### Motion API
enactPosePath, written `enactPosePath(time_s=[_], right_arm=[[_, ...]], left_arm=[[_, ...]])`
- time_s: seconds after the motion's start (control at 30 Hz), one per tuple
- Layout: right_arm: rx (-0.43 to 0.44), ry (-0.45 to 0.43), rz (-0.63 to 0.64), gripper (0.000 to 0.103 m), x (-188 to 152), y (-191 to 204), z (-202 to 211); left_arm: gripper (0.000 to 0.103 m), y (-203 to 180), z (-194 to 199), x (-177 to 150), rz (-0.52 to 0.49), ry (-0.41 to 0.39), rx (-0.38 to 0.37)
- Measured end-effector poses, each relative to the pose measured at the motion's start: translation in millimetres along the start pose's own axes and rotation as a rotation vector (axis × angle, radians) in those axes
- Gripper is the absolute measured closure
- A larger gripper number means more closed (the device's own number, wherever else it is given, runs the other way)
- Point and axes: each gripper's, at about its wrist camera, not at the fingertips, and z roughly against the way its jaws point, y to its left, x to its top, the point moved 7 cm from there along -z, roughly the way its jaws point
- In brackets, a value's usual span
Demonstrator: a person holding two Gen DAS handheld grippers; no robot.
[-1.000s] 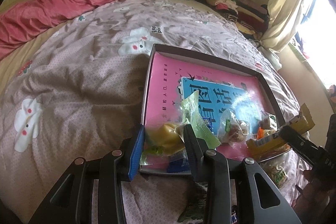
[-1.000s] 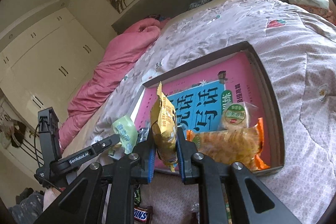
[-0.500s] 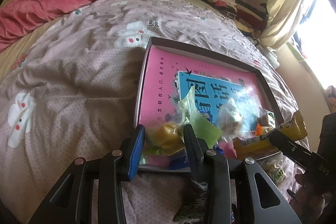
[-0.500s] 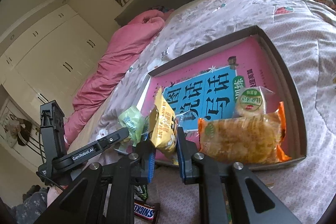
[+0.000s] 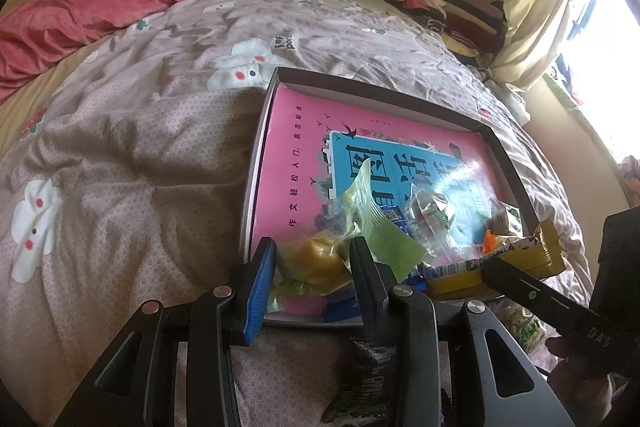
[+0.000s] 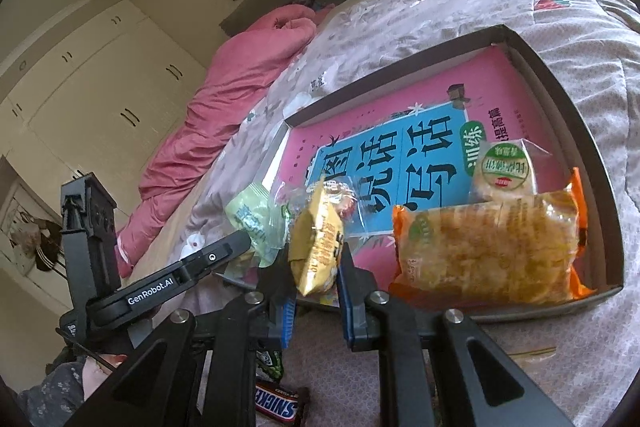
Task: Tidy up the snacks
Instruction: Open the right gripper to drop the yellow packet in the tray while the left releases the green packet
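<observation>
Left hand-held gripper [image 5: 312, 259], lower centre of the left wrist view, clenching on a green packet with a yellow cake inside [image 5: 320, 261], over the near left corner of the shallow box [image 5: 376, 89]. In the right wrist view, same packet [image 6: 254, 221] showing at centre left, just past the tip of that black gripper [image 6: 236, 243].

Right hand-held gripper [image 6: 316, 275], lower centre of its own view, grasping a small yellow packet [image 6: 318, 251] upright between the blue pads, above the near edge of the box [image 6: 560, 83]. In the left wrist view, this yellow packet [image 5: 520, 259] appearing at lower right, lying sideways in the other gripper.

Lying already inside the box, on a pink and blue printed sheet [image 6: 400, 163]: a large orange bag of yellow snack [image 6: 492, 251] at the near right corner, a round cracker packet with green label [image 6: 506, 169] touching it just behind, a clear candy wrapper [image 6: 340, 197] near the middle.

Resting on the flowered bed cover [image 5: 140, 155], before the box: a Snickers bar [image 6: 280, 401] at the bottom of the right wrist view, a dark green packet [image 6: 270, 361] above it.
</observation>
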Motion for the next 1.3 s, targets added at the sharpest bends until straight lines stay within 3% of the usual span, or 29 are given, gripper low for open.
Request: enactPosePath(time_s=[0.3,0.53,0.93,1.1,1.3], right_arm=[[-0.071,-0.009,0.025,0.081,1,-3,3],[-0.128,-0.018,0.046,0.07,7,-7,11],[-0.223,-0.047,0.105,0.07,10,-11,27],[-0.335,-0.047,0.218,0.07,9,-8,29],[-0.411,-0.039,0.326,0.066,5,-2,26]], left_arm=[[0.064,3,-1,0,0.001,-0.001,0.013],[0.063,6,-2,0,0.01,-0.002,0.014],[0.063,8,1,2,0.003,-0.016,0.042],[0.063,9,2,2,-0.001,-0.017,0.043],[0.063,9,2,2,-0.004,-0.017,0.043]])
